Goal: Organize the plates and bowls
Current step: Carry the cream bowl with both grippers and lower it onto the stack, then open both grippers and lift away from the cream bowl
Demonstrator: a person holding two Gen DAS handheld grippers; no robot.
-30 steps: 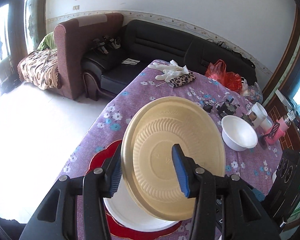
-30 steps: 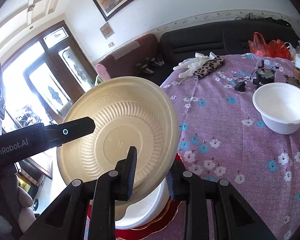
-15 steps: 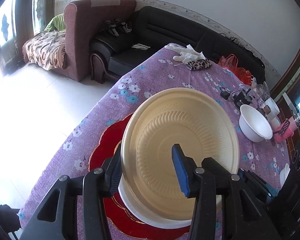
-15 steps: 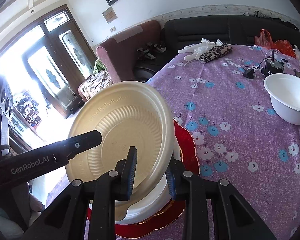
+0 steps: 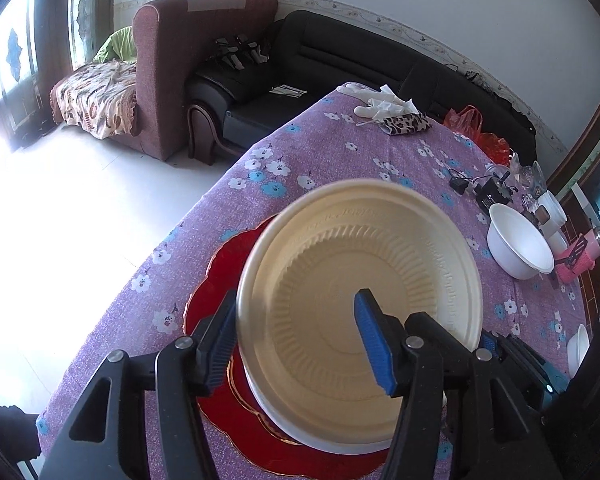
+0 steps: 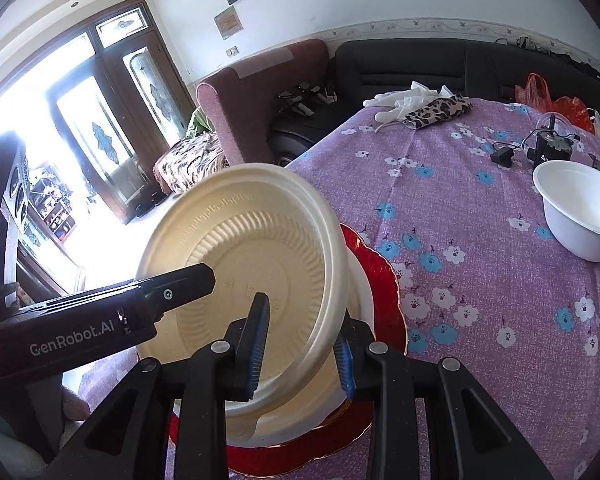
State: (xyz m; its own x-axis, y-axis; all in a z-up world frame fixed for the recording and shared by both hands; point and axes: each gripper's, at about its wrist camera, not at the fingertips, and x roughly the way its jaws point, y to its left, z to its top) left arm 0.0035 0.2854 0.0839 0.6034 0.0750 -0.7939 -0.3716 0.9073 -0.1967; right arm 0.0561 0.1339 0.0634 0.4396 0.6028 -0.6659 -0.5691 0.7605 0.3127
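A cream ribbed plate (image 5: 360,292) is held tilted just above a white plate (image 5: 324,436) that lies on a red scalloped plate (image 5: 216,280). My left gripper (image 5: 296,340) straddles the cream plate's near rim, one finger on each side. My right gripper (image 6: 300,344) straddles its opposite rim (image 6: 332,280) the same way. Whether the pads press the rim is unclear. The cream plate (image 6: 240,260) hangs over the red plate (image 6: 384,288) in the right wrist view too. A white bowl (image 5: 520,246) stands to the right, also in the right wrist view (image 6: 580,216).
The table has a purple flowered cloth (image 5: 340,152). White gloves and a leopard pouch (image 5: 404,122) lie at the far end. A black gadget with cable (image 5: 488,192), cups and a pink item (image 5: 580,256) crowd the right side. Sofas (image 5: 340,68) stand beyond.
Both grippers have lowered the cream plate and levelled it, from steeply tilted above the table to close over the white and red plates.
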